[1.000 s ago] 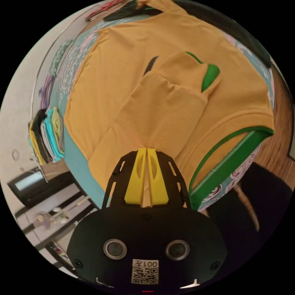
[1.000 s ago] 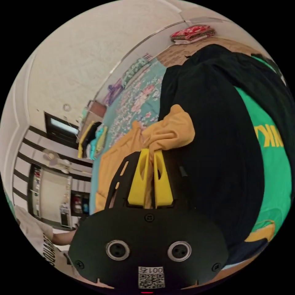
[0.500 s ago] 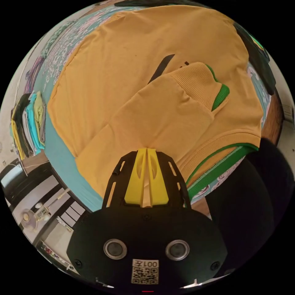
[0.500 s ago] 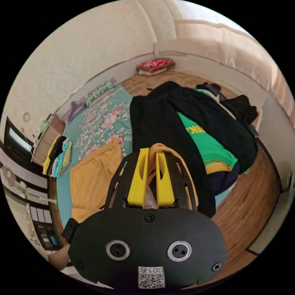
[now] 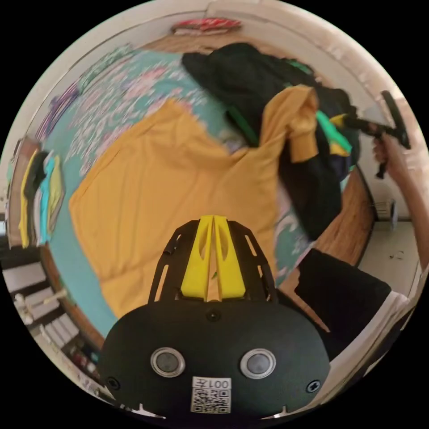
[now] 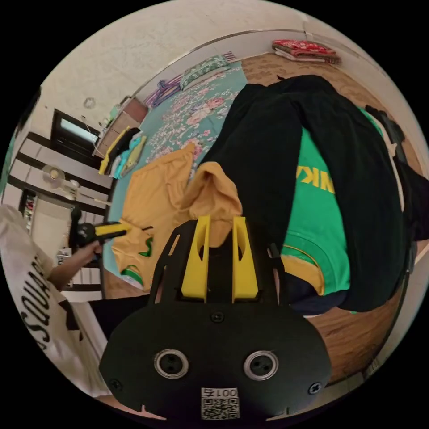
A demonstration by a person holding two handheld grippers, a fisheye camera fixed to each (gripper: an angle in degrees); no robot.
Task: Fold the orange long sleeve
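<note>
Your left gripper point(image 5: 213, 217) has its two yellow jaws pressed together on the near edge of the orange long-sleeve cotton top point(image 5: 170, 178), a sliver of orange fabric showing between them. The top lies mostly flat ahead of that gripper on the teal flower-printed bedsheet point(image 5: 129, 89). Its far sleeve point(image 5: 297, 116) is draped up over the heap of black and green clothes point(image 5: 250, 76) beyond it.

Your right gripper point(image 6: 220, 220) has its jaws standing a little apart, with a bunched orange fold of the top point(image 6: 212, 196) just past the tips; you cannot tell whether either jaw touches it. Beyond and to the right of that gripper the black garment point(image 6: 272, 143) and the green shirt with yellow lettering point(image 6: 315, 201) are piled on each other.

In the right gripper view your other hand point(image 6: 85, 250) holds the left gripper at the top's hem. In the left gripper view your right hand point(image 5: 389, 156) is raised beside the pile. A small stack of folded clothes point(image 5: 38, 196) sits to the left of the left gripper, at the sheet's edge.
</note>
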